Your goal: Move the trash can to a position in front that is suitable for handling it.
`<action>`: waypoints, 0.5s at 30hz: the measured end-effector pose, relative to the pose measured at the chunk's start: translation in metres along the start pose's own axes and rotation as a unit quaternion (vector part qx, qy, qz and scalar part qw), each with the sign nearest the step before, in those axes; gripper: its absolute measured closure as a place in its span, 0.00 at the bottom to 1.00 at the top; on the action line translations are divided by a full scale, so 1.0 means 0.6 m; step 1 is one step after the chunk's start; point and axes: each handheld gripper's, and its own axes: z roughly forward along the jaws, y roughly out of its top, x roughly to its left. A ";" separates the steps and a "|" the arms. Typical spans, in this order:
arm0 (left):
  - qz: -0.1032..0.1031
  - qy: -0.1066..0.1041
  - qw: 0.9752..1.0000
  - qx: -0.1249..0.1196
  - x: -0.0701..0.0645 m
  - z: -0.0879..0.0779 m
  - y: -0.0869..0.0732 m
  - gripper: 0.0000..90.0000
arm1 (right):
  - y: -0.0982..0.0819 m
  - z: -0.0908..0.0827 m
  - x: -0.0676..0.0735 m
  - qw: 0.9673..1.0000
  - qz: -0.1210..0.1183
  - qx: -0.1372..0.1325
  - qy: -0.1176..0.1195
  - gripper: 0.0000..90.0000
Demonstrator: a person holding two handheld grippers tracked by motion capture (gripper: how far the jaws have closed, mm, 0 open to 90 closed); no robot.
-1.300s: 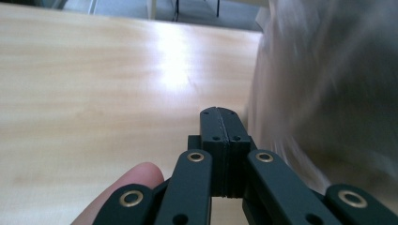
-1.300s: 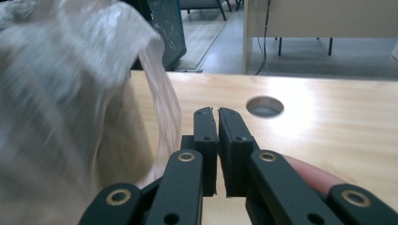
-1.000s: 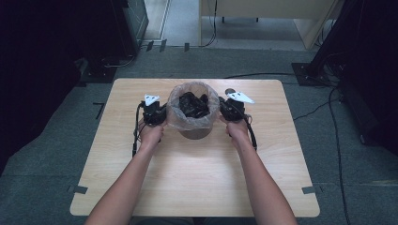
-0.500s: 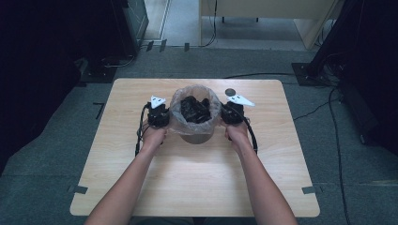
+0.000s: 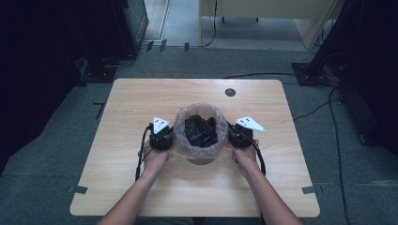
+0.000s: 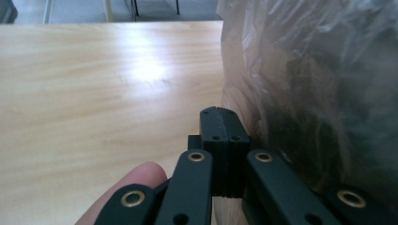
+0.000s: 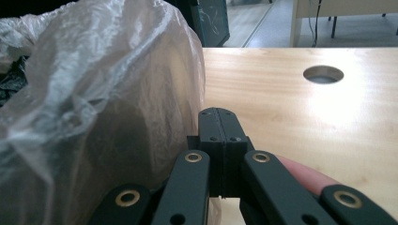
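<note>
Light wood table [image 5: 117,187], grey carpet floor around it, dark racks and equipment at 10 and 2 o'clock, cables on the floor at 3 o'clock. Round cable hole [image 5: 230,92] in the tabletop at 12 o'clock from the bin.

Small bin lined with a clear plastic bag [image 5: 199,119] sits near table centre, dark crumpled stuff inside. Bag film is pulled over the rim and hangs down the sides.

Left gripper [image 5: 162,139] at the bin's 9 o'clock, right gripper [image 5: 239,137] at its 3 o'clock, both right up against the bag. Both forearms come in from 6 o'clock, hands wrapped around the gripper bodies, roughly level, jaws pointing toward 12 o'clock.

Left gripper view: jaws fully shut, pad to pad, bag film [image 6: 300,70] just beside them on the right; can't tell if any film is pinched. Right gripper view: same, jaws closed flat together, bag [image 7: 94,93] against their left side, a fingertip [image 7: 305,176] visible beside the jaw linkage.
</note>
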 end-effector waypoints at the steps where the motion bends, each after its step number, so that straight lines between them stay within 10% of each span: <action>1: 0.002 -0.002 1.000 0.000 -0.004 -0.006 -0.005 1.00 | -0.005 -0.009 0.003 1.000 0.002 -0.003 -0.001 1.00; 8: 0.004 -0.015 1.000 -0.015 -0.029 -0.045 -0.039 0.98 | -0.034 -0.069 0.019 1.000 0.005 -0.015 -0.002 0.97; 15: -0.014 0.005 1.000 -0.026 0.012 -0.096 -0.049 0.49 | -0.045 -0.133 0.005 0.999 -0.011 -0.042 -0.022 0.69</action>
